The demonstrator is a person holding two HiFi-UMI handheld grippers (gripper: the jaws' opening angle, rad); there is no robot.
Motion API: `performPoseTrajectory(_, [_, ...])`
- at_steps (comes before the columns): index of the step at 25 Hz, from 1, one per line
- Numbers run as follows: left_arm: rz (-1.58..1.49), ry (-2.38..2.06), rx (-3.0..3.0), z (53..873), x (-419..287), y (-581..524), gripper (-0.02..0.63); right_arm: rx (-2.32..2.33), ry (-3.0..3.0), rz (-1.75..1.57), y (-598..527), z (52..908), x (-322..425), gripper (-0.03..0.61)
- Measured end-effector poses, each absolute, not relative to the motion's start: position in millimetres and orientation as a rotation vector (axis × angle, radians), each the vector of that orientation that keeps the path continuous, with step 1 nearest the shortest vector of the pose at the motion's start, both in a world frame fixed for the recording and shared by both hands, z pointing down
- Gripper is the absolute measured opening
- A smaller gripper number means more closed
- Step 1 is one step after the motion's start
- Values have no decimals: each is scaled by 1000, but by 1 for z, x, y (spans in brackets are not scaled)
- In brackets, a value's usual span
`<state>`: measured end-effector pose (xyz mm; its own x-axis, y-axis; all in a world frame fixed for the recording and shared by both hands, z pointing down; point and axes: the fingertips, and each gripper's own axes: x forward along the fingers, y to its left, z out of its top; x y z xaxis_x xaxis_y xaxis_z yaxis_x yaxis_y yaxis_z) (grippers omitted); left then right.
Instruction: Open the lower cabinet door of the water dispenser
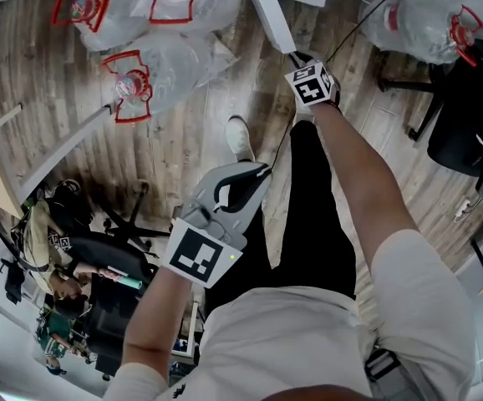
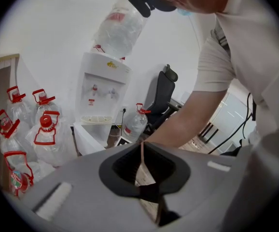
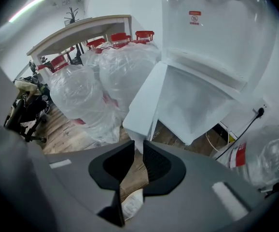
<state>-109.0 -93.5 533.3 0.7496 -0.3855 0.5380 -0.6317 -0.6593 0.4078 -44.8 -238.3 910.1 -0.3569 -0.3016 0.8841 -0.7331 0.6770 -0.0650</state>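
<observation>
The water dispenser (image 2: 103, 81) is white with a big bottle on top. Its lower cabinet door (image 3: 144, 100) stands swung out, and the white inside of the cabinet (image 3: 192, 100) shows. In the head view the door is a narrow white edge (image 1: 266, 7). My right gripper (image 3: 138, 153) points down at the door's lower corner, and its narrow jaws are closed on that white edge. It sits at the end of the door (image 1: 296, 57) in the head view. My left gripper (image 2: 141, 151) hangs in the air over the floor (image 1: 254, 174), away from the dispenser, shut and holding nothing.
Several large water bottles in plastic bags (image 1: 158, 65) lie left of the door, also seen close by (image 3: 81, 95). One more bottle (image 1: 425, 23) and a black office chair (image 1: 467, 115) stand to the right. A cable (image 3: 236, 139) runs to a wall socket. A person (image 1: 66, 282) sits at the lower left.
</observation>
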Motion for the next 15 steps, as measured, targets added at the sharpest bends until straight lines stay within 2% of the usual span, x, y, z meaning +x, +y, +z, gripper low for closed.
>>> performPoseTrajectory(15, [475,-942,2281,539,-197,-49,57,589,-1979,444,-206,911,-152,55])
